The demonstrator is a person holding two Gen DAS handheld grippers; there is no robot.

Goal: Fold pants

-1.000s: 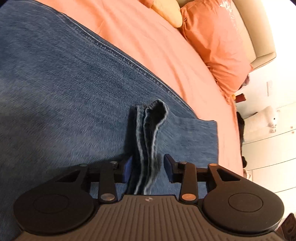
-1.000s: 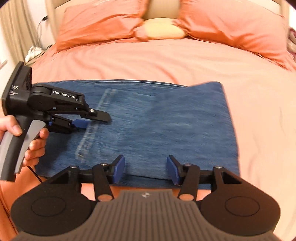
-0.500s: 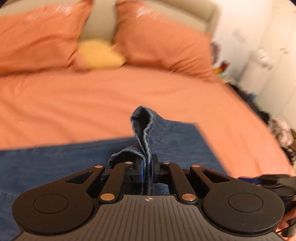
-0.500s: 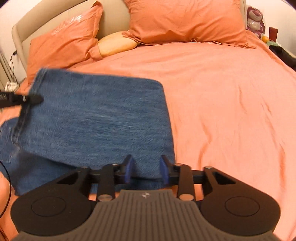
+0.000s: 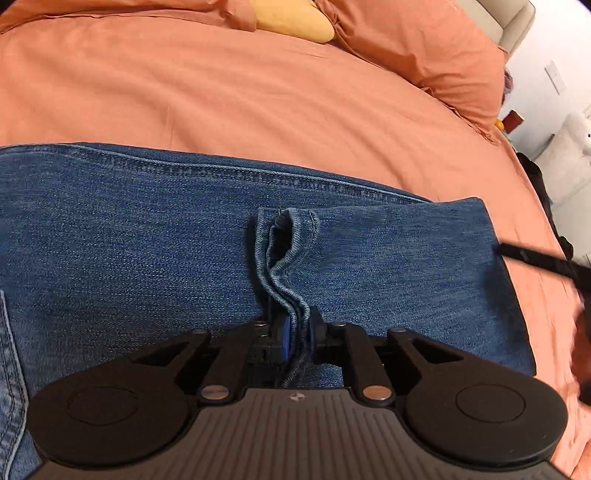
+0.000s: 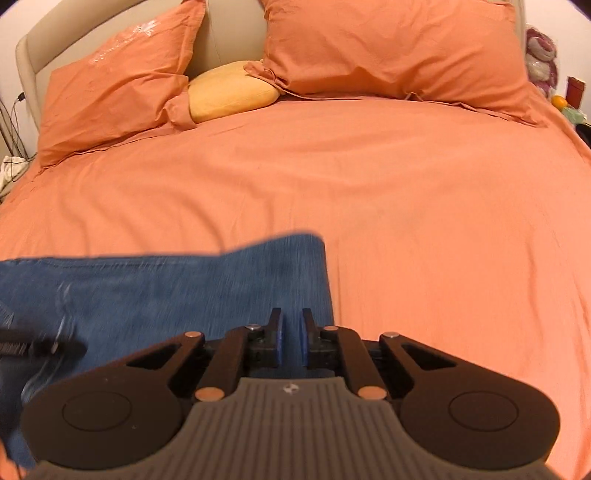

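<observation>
The blue jeans [image 5: 147, 236] lie flat on the orange bed [image 5: 258, 92]. My left gripper [image 5: 295, 332] is shut on a bunched hem edge of the jeans [image 5: 291, 251], which stands up in a fold ahead of the jaws. In the right wrist view the jeans [image 6: 184, 288] fill the lower left. My right gripper [image 6: 290, 332] sits at their right edge with its jaws nearly closed around denim. The right gripper's tip also shows blurred in the left wrist view [image 5: 532, 258].
Two orange pillows [image 6: 388, 51] and a yellow cushion [image 6: 229, 88] lie at the beige headboard [image 6: 221, 33]. Bedside items [image 6: 565, 99] stand at the far right. Cables [image 6: 11, 122] hang at the left.
My left gripper closed on the hem fold, lifted it, and now holds it low over the jeans. My right gripper narrowed its jaws on the jeans' right edge as the view swung.
</observation>
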